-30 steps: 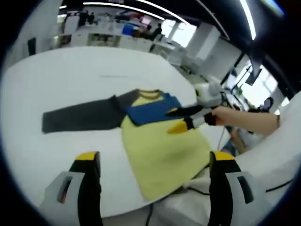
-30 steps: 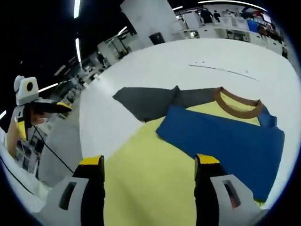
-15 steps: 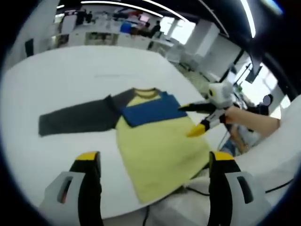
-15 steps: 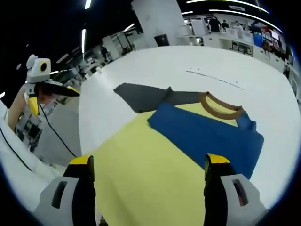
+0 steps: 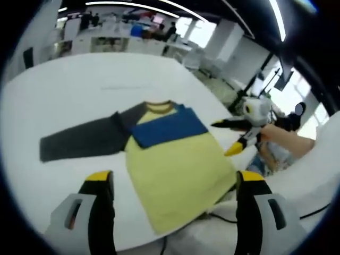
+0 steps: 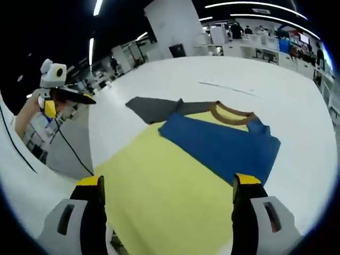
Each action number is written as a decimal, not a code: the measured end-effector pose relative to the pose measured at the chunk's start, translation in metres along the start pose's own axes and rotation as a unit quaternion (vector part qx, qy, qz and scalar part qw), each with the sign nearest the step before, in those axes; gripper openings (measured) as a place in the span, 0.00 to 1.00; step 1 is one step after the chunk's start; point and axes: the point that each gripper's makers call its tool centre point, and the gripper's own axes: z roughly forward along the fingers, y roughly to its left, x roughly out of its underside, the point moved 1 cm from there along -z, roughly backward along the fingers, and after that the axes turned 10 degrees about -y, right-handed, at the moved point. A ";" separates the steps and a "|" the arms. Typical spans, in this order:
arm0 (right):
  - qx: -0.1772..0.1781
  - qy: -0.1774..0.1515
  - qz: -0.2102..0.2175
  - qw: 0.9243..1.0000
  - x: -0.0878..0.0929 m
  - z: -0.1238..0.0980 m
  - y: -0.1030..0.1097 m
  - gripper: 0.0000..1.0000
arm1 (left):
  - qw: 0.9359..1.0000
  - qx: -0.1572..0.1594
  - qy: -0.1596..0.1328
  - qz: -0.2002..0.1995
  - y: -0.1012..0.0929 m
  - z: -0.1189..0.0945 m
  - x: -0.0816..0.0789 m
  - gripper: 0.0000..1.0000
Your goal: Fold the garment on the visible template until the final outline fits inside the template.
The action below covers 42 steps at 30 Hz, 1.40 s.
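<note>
hanging past the table (image 5: 64, 85) edge, garment (image 5: 175, 164) hem, partly unseen

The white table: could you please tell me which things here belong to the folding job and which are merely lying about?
Job:
- yellow garment, blue sleeve folded across, grey sleeve spread out
- left hand-held gripper, open
- right hand-held gripper, open
- white table

Lying about:
- black cable at the table edge

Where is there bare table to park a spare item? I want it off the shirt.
The white table lies bare beyond the brown collar, and on both sides of the grey sleeve. It is crowded at the near edge, where the yellow shirt body overhangs, and at the blue sleeve side, where the right hand-held gripper hovers open.
</note>
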 end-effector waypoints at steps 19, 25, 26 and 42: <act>0.040 -0.058 0.014 0.997 -0.008 -0.064 -0.012 1.00 | 0.999 -0.017 0.025 0.016 -0.002 0.001 0.017 0.92; 0.063 -0.063 0.030 0.996 0.007 -0.086 -0.019 1.00 | 0.999 -0.015 0.029 0.018 -0.005 0.004 0.017 0.92; 0.065 -0.064 0.032 0.995 0.009 -0.089 -0.020 1.00 | 0.999 -0.015 0.030 0.019 -0.006 0.005 0.017 0.91; 0.088 -0.075 0.046 0.992 0.019 -0.114 -0.029 1.00 | 0.999 -0.014 0.031 0.016 -0.011 0.012 0.014 0.91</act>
